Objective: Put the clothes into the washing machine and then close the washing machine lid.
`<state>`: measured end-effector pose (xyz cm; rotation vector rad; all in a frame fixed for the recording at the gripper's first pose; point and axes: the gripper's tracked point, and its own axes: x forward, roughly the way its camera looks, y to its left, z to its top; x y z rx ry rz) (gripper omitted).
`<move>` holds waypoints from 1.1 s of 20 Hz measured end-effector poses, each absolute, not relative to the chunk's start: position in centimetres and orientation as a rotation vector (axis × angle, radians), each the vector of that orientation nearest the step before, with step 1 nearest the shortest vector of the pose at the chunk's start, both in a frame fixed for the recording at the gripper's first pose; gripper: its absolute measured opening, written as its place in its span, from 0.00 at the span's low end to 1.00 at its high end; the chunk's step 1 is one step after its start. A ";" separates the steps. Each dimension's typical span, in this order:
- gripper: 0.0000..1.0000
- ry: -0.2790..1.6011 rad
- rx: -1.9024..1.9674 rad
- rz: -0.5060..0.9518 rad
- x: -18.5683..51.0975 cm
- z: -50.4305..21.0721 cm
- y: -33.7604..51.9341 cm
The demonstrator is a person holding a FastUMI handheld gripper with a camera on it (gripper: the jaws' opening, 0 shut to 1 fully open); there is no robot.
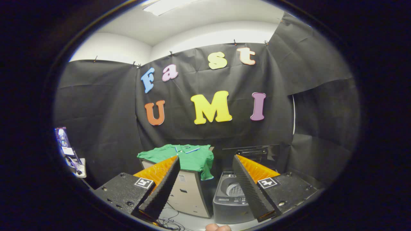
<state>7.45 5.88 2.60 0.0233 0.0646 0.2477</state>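
- Green shirt (189, 157) is lying on a pale cabinet (189, 192), beside the washing machine (229, 200), whose lid (253, 152) is standing up
- We are holding the hand-held gripper (205, 165) wide, gripping nothing

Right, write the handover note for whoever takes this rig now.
Gripper: fingers open, holding nothing, well short of the job's things.
Green shirt: lies spread on top of the beige cabinet, one edge hanging over its side, beyond the fingers.
Washing machine: stands beside the cabinet, lid up, drum visible.
Done: nothing yet.
Left: grasp the shirt, drop it in the drum, close the lid.
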 end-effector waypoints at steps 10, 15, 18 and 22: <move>1.00 0.134 0.012 0.193 16.2 2.5 17.3; 1.00 0.223 0.029 0.131 19.9 1.3 21.6; 1.00 0.293 0.026 0.117 21.8 0.5 23.6; 1.00 0.432 0.054 0.134 25.2 -0.5 26.7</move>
